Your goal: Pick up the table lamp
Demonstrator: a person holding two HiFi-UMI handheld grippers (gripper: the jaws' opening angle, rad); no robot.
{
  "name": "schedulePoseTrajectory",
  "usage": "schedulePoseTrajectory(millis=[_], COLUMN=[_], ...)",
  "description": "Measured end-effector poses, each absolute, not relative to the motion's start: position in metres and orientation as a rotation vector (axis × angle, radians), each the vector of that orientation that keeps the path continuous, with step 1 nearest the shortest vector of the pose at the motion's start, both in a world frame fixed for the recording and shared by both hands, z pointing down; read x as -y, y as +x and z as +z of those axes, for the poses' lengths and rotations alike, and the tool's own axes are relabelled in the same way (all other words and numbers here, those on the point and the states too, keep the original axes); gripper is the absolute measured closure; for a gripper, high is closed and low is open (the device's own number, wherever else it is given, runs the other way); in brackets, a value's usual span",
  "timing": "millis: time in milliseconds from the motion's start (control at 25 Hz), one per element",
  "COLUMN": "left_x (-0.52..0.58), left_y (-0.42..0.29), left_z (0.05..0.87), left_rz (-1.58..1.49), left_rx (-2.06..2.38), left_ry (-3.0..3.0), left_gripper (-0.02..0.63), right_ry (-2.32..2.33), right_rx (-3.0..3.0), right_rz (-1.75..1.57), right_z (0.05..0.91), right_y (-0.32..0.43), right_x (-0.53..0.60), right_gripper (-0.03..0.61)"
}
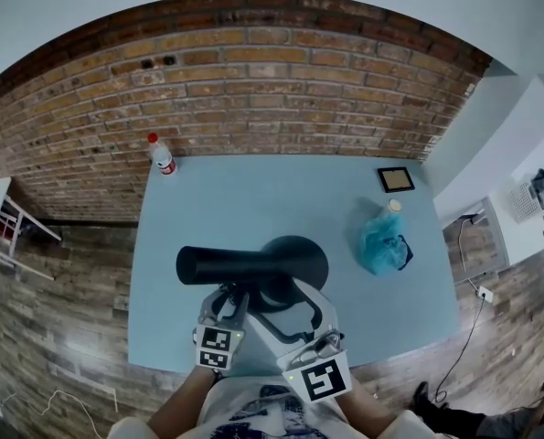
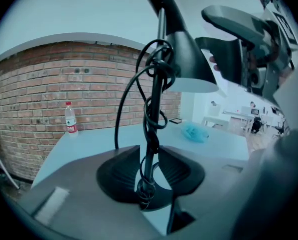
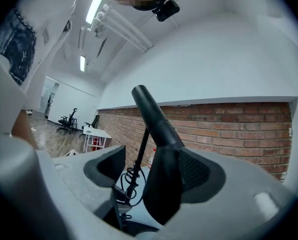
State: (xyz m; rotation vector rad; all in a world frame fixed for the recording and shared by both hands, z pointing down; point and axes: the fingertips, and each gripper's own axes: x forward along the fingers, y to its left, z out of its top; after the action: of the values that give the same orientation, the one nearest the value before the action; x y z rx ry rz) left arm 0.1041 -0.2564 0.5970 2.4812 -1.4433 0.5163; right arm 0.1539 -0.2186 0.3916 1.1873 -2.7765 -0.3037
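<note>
While the left gripper is clamped on the stem of the lamp, the right gripper stands wide. The shade sits between its jaws, just beside one pad and apart from the other, so there is no hold there.

Location: lamp at the near middle of the table. Base is low, either on the top or just over it; cannot tell which.

Progress, as judged: one grasp made, lift not evident. Left to do: raise the lamp clear, perhaps with the right gripper steadying the shade.

Head view only: whole layout. Bottle at far left corner, frame far right, bag right of lamp; all well apart from it.

Left gripper view only: cord wound round the stem, at and above the pads.

Right gripper view only: the gap at the free pad.
</note>
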Motion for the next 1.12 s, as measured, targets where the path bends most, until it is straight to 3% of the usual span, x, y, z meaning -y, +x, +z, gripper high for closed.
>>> schedulePoseTrajectory(millis=[240,360,1120], left_x=[0.261,0.264,0.273], left_y=[0.106,0.11,0.11], left_z=[0.598,0.6,0.613], left_rz=[0.49,0.491,0.47], left_rx=[1.442,1.435,1.444], left_ry=[2.48,2.491,2.469], left_gripper=[0.535,0.535,0.537], right_ry=[1.253,1.265,1.116], right_rx=[2.753,2.71,2.517], right_rz=[-0.349,-0.281,-0.354], right_z=[0.382,0.392,0.397], right_y=[0.166,0.173,0.148], right_x=[0.24,0.25,0.279], right_gripper=[0.241,0.21,0.207])
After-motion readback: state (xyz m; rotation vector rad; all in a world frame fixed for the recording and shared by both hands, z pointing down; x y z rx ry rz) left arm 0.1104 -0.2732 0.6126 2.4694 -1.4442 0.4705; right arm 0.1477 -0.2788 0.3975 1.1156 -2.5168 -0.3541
